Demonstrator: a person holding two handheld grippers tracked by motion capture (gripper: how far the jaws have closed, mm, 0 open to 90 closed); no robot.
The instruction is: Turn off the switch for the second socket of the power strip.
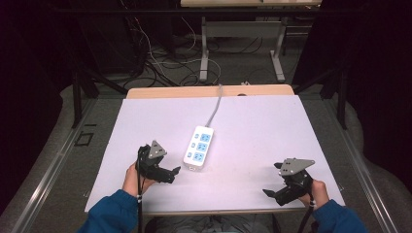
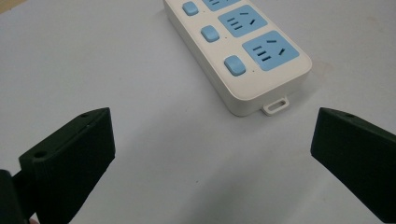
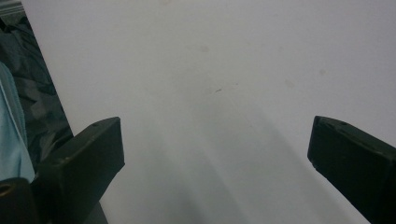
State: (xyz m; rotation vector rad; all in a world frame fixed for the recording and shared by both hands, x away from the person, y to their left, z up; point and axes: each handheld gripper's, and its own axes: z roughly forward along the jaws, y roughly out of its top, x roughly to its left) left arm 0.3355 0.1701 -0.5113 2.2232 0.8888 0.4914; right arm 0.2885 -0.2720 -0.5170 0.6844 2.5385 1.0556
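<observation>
One table [image 1: 252,121] holds one white strip [image 1: 198,146] in the middle, with three blue sockets and three blue buttons. Two claws wait near the front edge. Left claw [image 1: 176,171] is wide open, holds nothing, and sits just beside the strip. Right claw [image 1: 270,193] is wide open too, well apart from it. Up close, the left gripper view shows the strip's small loop [image 2: 275,104].

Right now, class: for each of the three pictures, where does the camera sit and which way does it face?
High view: above the person's side, facing forward and down on the table; forearms, left gripper, right gripper show.
Left gripper view: rides that gripper, facing the power strip; open jaws.
Right gripper view: faces bare table near its edge; open jaws.
Shared: high and left gripper views both show the power strip.
</observation>
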